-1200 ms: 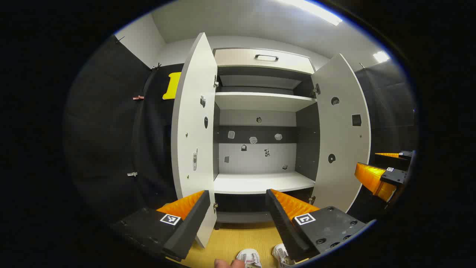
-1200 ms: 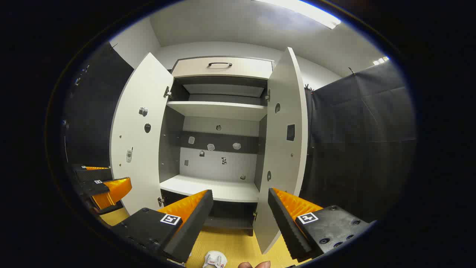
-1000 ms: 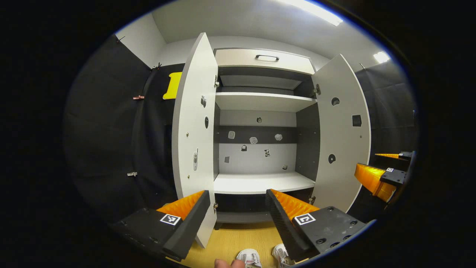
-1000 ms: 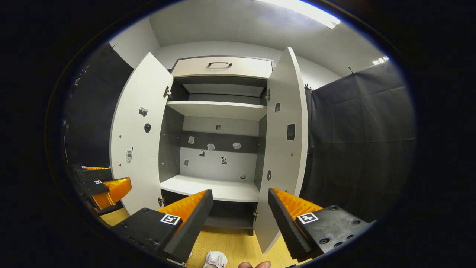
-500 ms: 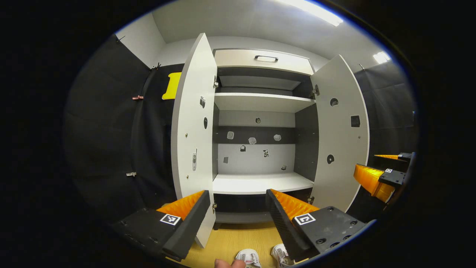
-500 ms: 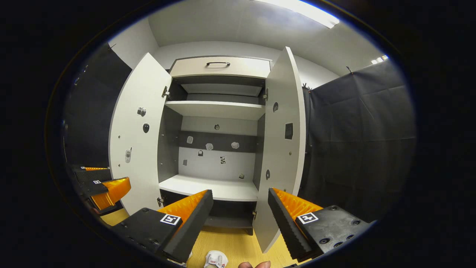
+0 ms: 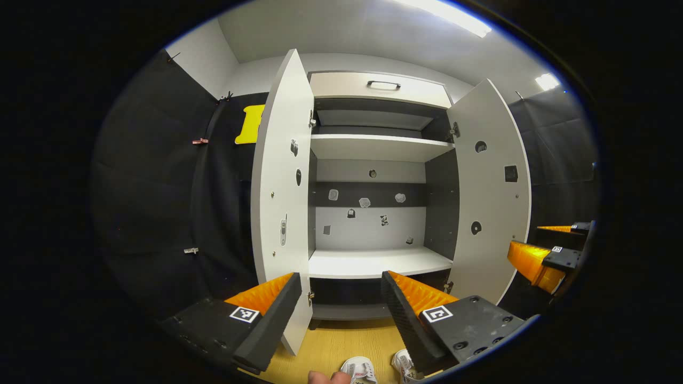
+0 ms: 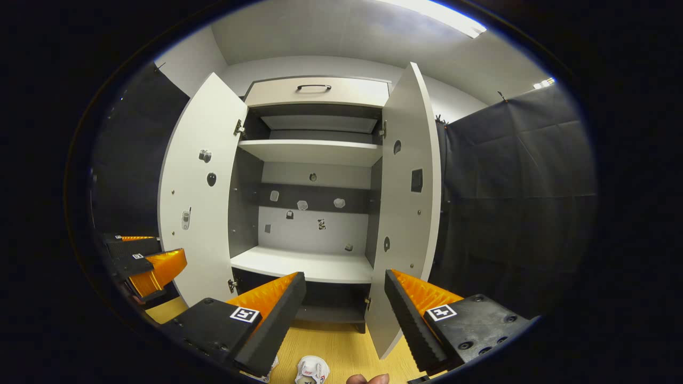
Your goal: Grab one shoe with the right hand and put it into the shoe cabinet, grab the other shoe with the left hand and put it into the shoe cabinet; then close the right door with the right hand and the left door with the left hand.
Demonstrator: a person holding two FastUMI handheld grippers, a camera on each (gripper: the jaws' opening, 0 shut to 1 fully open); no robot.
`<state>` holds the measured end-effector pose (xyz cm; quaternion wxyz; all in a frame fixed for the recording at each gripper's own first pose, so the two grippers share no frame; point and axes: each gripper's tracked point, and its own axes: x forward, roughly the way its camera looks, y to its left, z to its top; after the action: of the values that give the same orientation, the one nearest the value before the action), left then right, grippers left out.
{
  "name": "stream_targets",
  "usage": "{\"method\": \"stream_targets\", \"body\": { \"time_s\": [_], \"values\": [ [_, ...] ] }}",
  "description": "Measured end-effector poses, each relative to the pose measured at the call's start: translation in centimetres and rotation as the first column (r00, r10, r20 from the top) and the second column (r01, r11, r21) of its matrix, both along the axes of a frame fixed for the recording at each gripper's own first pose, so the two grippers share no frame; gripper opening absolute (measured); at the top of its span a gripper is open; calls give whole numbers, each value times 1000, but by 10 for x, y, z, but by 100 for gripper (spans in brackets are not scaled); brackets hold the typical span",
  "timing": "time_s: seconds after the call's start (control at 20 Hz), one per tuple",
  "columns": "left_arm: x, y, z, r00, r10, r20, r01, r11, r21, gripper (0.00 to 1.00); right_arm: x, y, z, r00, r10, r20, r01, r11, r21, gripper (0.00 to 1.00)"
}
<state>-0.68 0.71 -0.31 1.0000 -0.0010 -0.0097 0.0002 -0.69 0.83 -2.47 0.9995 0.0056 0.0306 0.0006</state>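
Observation:
A white shoe cabinet (image 7: 373, 261) (image 8: 309, 266) stands ahead with both doors swung wide and bare shelves inside. Its left door (image 7: 283, 202) (image 8: 197, 192) and right door (image 7: 488, 186) (image 8: 408, 202) face me edge-on or slanted. Two white shoes (image 7: 358, 369) (image 7: 401, 362) lie on the yellow wooden floor at the bottom edge of the left gripper view; one white shoe (image 8: 312, 369) peeks in low in the right gripper view. My left gripper (image 7: 337, 282) is open and holds nothing. My right gripper (image 8: 344, 281) is open too, well above the shoes.
Black cloth walls close in on both sides. A drawer with a dark handle (image 7: 383, 84) tops the cabinet. The right gripper (image 7: 539, 258) appears at the far right of the left gripper view, the left gripper (image 8: 149, 264) at the far left of the right gripper view. Fingertips (image 7: 328, 377) show at the bottom edge.
Both views have shifted slightly; the right gripper view tilts a little downward, so the shoe shows more. No object has moved.

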Motion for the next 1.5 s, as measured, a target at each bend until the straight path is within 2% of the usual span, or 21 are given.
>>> {"method": "stream_targets", "body": {
  "time_s": [0.2,0.35,0.45,0.65,0.8,0.85,0.9,0.95,1.2,1.25,1.3,1.35,1.4,1.5],
  "values": [
    [-2,9,-13,1000,16,-15,-16,1000,-10,95,-11,17,-65,987,48,-153,-44,999,29,98],
    [-4,16,-25,999,35,-29,-35,999,-1,95,-27,37,-133,949,106,-296,-85,993,82,98],
    [-5,22,-33,998,51,-39,-50,999,7,95,-40,51,-180,913,145,-382,-113,988,104,98],
    [-11,32,-51,994,83,-75,-82,996,19,95,-71,73,-274,813,197,-549,-125,978,165,98],
    [-16,39,-63,989,101,-104,-98,995,26,95,-92,85,-333,734,227,-640,-115,971,212,82],
    [-18,41,-65,989,104,-108,-102,994,27,95,-94,87,-349,714,228,-662,-105,970,221,81],
    [-19,42,-67,988,107,-110,-105,994,28,95,-97,89,-360,701,230,-675,-99,969,227,74],
    [-20,45,-68,987,111,-113,-108,994,31,95,-96,92,-370,693,234,-682,-98,968,233,82],
    [-22,57,-77,983,125,-134,-120,992,45,95,-82,102,-426,655,205,-727,-52,972,227,81],
    [-23,60,-77,983,126,-136,-120,992,49,95,-79,104,-430,653,200,-730,-50,974,223,75],
    [-22,62,-79,982,128,-136,-121,991,54,95,-73,108,-442,657,192,-729,-45,975,216,55],
    [-21,64,-79,982,130,-137,-123,991,57,95,-67,112,-448,666,184,-723,-43,977,209,58],
    [-20,67,-82,981,132,-140,-125,990,61,95,-61,111,-451,673,172,-719,-38,979,199,55],
    [-17,72,-86,979,140,-146,-131,989,68,95,-47,111,-457,693,137,-708,-12,984,179,37]
  ]
}}
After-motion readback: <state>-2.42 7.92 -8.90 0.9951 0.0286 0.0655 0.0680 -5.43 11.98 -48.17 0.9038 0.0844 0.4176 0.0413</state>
